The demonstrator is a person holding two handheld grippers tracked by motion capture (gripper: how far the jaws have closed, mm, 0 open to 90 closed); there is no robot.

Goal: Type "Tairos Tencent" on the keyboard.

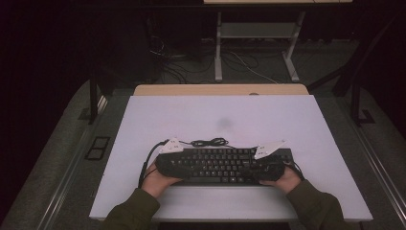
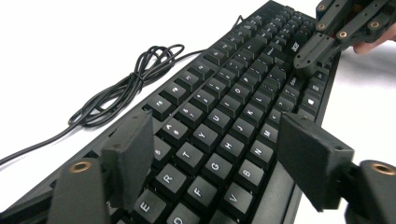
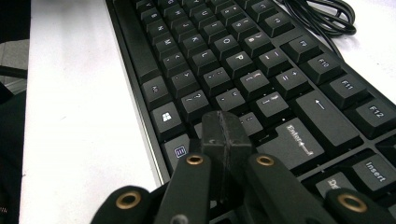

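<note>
A black keyboard point(image 1: 220, 165) lies across the near part of a white tabletop point(image 1: 215, 112), its coiled black cable point(image 1: 210, 142) just behind it. My left gripper point(image 1: 165, 164) is over the keyboard's left end. In the left gripper view its jaws point(image 2: 219, 158) stand wide apart above the letter keys point(image 2: 219, 140), with only those keys between them. My right gripper point(image 1: 269, 166) is over the right end. In the right gripper view its fingertips point(image 3: 226, 133) are pressed together, empty, just over the keys point(image 3: 233, 60) left of Enter. I cannot tell whether they touch.
A wooden strip point(image 1: 215, 89) borders the table's far edge. Beyond it stand white desk legs point(image 1: 218, 48) and loose floor cables point(image 1: 167, 62). The cable coil point(image 2: 121, 88) lies close behind the keyboard. Bare white surface stretches behind and beside the keyboard.
</note>
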